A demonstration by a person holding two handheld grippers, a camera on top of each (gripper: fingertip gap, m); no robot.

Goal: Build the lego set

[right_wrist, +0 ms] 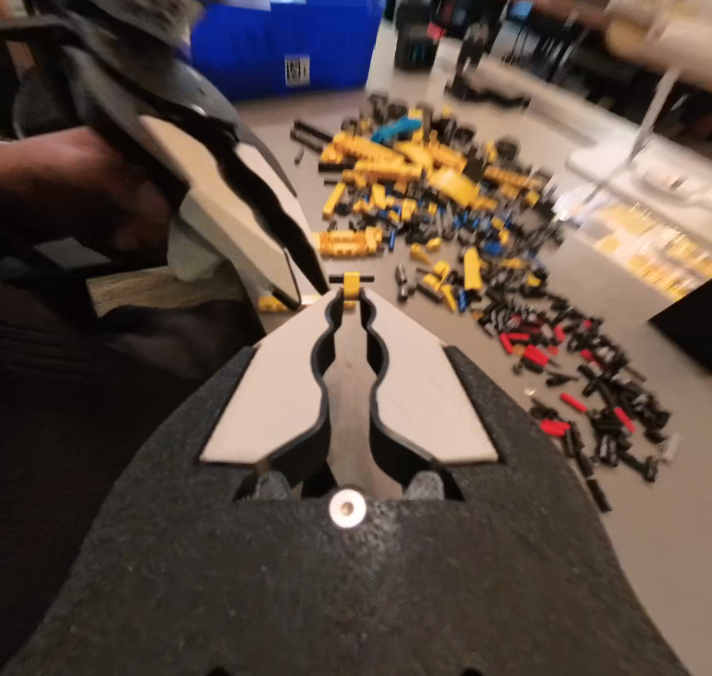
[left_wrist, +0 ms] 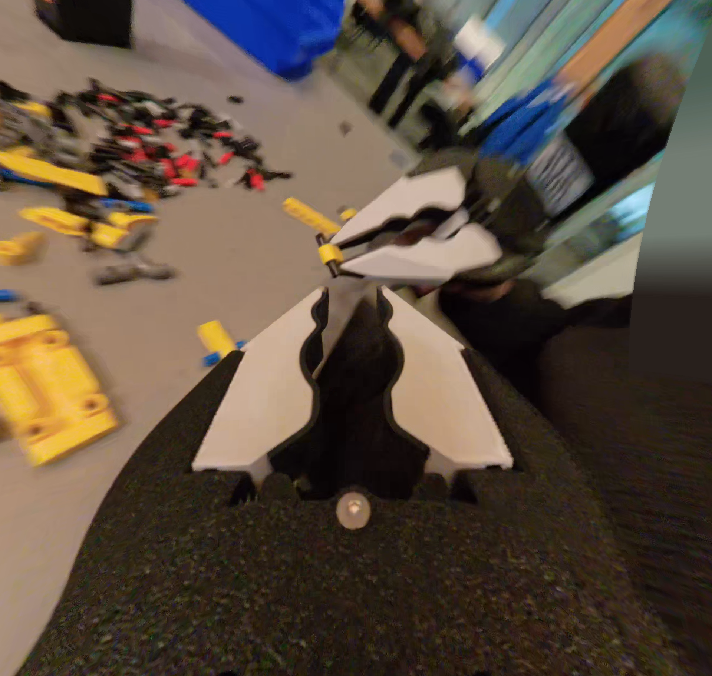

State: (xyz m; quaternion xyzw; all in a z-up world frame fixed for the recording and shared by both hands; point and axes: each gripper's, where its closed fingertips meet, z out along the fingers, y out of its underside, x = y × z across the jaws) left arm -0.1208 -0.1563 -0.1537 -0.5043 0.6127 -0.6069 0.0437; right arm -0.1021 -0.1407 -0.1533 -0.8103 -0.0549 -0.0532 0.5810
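My right gripper (right_wrist: 350, 292) is shut on a small yellow connector (right_wrist: 351, 282) with a thin black axle through it. It holds the piece above the grey table (right_wrist: 443, 368). The left wrist view shows the same: the right gripper (left_wrist: 336, 254) pinches the yellow connector (left_wrist: 329, 254) at its tips. My left gripper (left_wrist: 352, 291) is open with nothing between its fingers. Its tips are just below and beside the held connector. In the right wrist view the left gripper (right_wrist: 308, 297) comes in from the upper left, held by a hand (right_wrist: 57, 180).
A pile of black and red small parts (left_wrist: 154, 145) and yellow parts (left_wrist: 46, 388) lies left on the table. The right wrist view shows yellow bricks (right_wrist: 404, 180) and black and red pins (right_wrist: 578, 368). A blue bin (right_wrist: 285, 41) stands at the back. Less than 4 cm separates the two grippers' tips.
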